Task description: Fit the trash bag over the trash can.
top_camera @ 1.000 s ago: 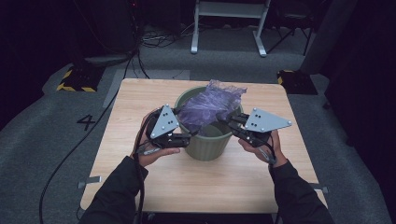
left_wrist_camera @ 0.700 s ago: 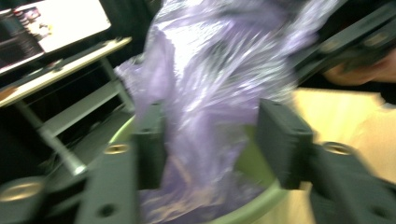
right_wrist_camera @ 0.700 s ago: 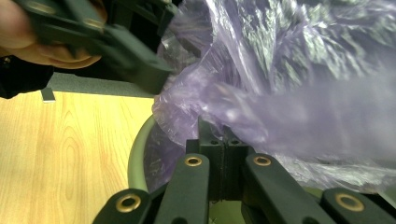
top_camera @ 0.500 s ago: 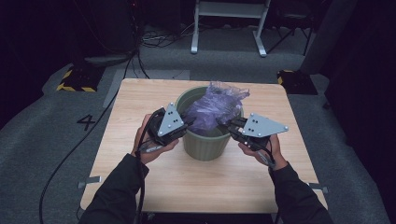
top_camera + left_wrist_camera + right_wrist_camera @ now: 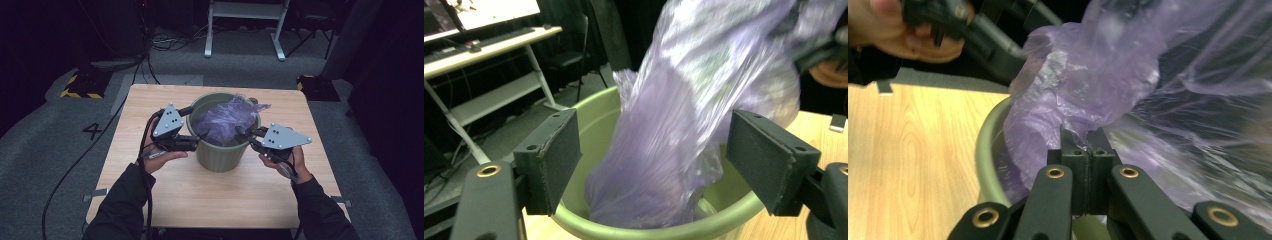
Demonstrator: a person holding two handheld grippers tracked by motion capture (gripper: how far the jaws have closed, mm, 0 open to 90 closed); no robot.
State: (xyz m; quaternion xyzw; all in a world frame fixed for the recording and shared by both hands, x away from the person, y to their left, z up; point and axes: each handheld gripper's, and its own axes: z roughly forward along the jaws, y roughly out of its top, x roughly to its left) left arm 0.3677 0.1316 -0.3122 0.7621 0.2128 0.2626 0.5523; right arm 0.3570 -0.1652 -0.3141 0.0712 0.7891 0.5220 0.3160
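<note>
Since a second ago the left claw (image 5: 202, 136) has slid along the green bin's (image 5: 220, 157) near-left rim, its jaws just reopened, apart around the purple bag (image 5: 225, 120) without pressing. The right claw (image 5: 245, 132) stays clamped on film at the bin's right rim. Best: regrip a loose edge and draw it over the rim.

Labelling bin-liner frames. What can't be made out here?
- Bottom of the green bin: high view, purple bag covers it.
- Bag's upper end: left gripper view, blurred, cut by the top edge.
- Bag's mouth: right gripper view, folds hide it beyond the right gripper, shut on the film.
- Left gripper: open, pads off the bag.
</note>
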